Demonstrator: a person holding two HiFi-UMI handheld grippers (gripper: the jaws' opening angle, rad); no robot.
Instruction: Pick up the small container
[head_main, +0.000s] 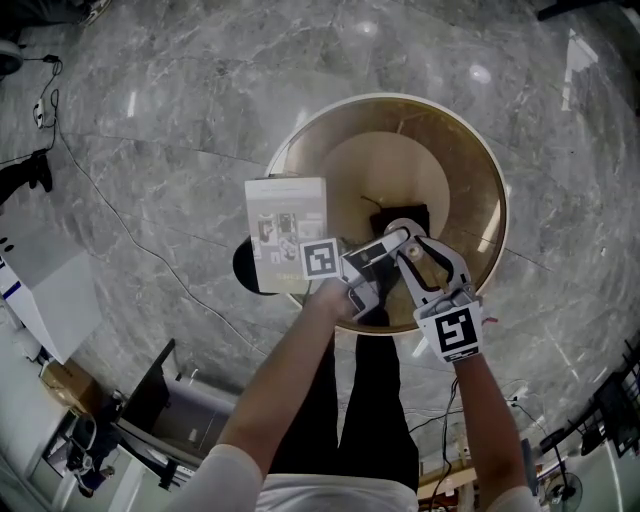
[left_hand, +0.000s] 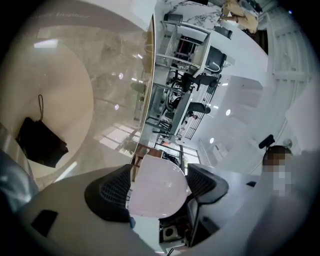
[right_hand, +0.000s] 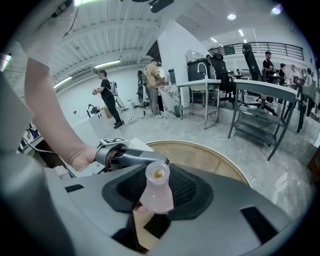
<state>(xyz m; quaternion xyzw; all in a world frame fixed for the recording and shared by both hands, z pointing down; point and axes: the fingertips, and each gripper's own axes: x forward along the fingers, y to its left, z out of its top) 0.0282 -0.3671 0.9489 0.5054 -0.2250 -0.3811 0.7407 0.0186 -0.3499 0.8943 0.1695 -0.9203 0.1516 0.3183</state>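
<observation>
My right gripper (right_hand: 156, 197) is shut on a small pale pink flask-shaped bottle (right_hand: 157, 190) with an open neck, held upright above the round wooden table (head_main: 300, 140). In the head view the right gripper (head_main: 398, 234) reaches up from the lower right. The left gripper (head_main: 372, 262) comes in from the left and nearly meets it over the table's near side. In the left gripper view, the left gripper (left_hand: 157, 190) is shut on a white rounded piece (left_hand: 157, 187), perhaps a lid, which fills the gap between the black pads (left_hand: 107, 197).
A black pouch with a cord (head_main: 400, 215) lies near the table's middle. A grey printed box (head_main: 287, 232) sits at the table's left edge. A cable (head_main: 120, 215) runs over the marble floor. People (right_hand: 107, 97) and metal tables (right_hand: 260, 100) stand far behind.
</observation>
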